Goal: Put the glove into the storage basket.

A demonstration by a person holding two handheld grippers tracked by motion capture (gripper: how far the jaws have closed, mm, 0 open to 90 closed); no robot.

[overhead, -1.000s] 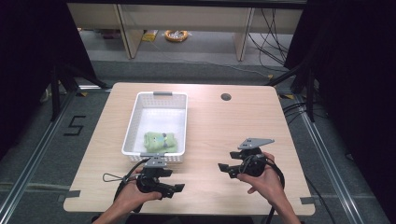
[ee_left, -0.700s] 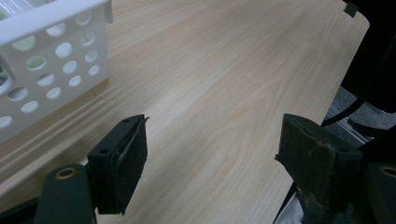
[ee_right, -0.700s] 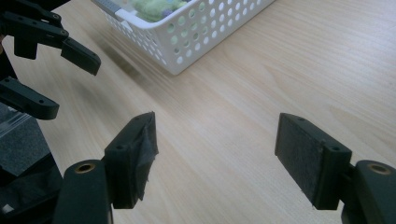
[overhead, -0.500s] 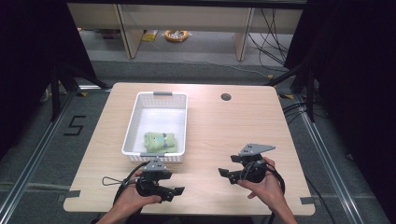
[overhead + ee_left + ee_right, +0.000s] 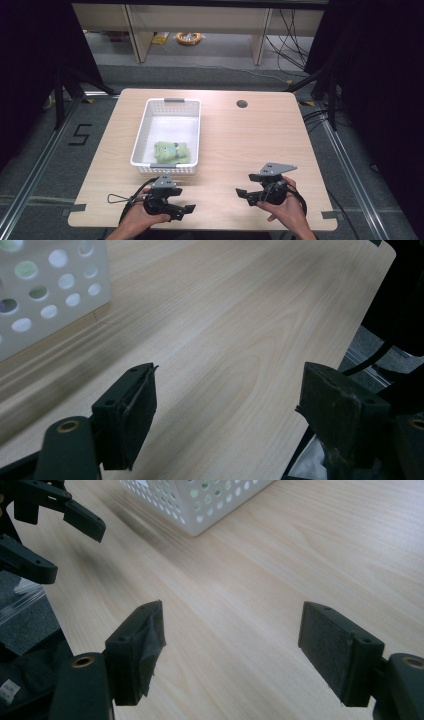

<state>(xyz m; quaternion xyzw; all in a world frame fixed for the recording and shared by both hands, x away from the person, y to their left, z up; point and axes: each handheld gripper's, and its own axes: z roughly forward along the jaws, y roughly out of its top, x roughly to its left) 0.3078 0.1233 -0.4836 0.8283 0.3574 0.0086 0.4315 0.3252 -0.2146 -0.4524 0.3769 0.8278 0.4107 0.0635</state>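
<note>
A white perforated basket [image 5: 198,132] stands on the left half of the wooden table [image 5: 255,145], and a green soft item [image 5: 170,151] lies in its near end. In front of the basket, my left gripper [image 5: 187,209] is held low near the table's front edge, jaws pointing right. It is open with nothing between the jaws [image 5: 235,405]. To the right, my right gripper [image 5: 243,195] points left towards it, also open and empty [image 5: 235,645]. The basket's corner [image 5: 50,290] shows at the left gripper view's upper left. The basket [image 5: 200,500] also shows in the right gripper view.
A round cable hole [image 5: 242,104] sits near the table's far edge. The left gripper [image 5: 50,520] appears at the upper left of the right gripper view. A cable loop [image 5: 116,199] lies by the left hand. Bare wood lies between and beyond the two grippers.
Both grippers have drawn back a little towards the table's front edge, the right one more. Both stay open. The basket and the green item have not moved.
</note>
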